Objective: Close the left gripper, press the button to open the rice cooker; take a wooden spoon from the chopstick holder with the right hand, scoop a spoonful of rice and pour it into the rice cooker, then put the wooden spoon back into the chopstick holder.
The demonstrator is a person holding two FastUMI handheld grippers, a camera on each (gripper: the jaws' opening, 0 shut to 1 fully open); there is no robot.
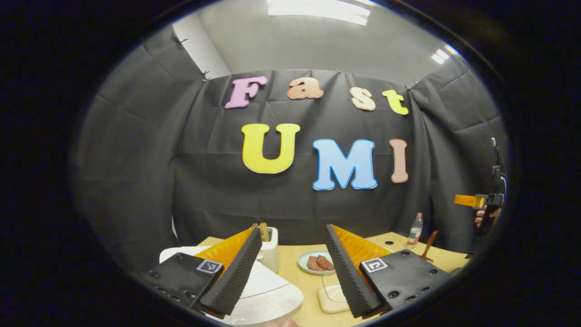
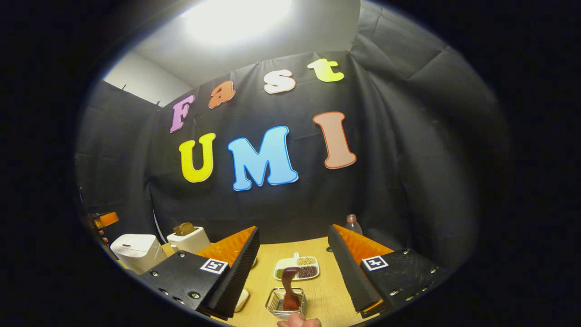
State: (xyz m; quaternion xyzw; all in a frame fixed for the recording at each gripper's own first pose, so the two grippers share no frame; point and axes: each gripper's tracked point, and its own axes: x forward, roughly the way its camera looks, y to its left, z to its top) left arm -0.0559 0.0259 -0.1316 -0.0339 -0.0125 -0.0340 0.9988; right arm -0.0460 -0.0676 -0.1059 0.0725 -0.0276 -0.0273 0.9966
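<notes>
The task stands at its first step: the left gripper (image 1: 290, 268), jaws apart above the closed rice cooker (image 1: 268, 295), must close before pressing, while the right gripper (image 2: 292, 268), jaws apart, overlooks the wooden spoon (image 2: 289, 281) in its chopstick holder (image 2: 274, 309) on the desk (image 2: 322, 290).

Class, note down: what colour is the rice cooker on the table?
White; the rice cooker shows best in the right gripper view.

White rice cooker (image 2: 135, 251), brown wooden spoon (image 2: 289, 280), tan table (image 2: 324, 286), orange-and-black ribbed right gripper (image 2: 294, 263).
</notes>
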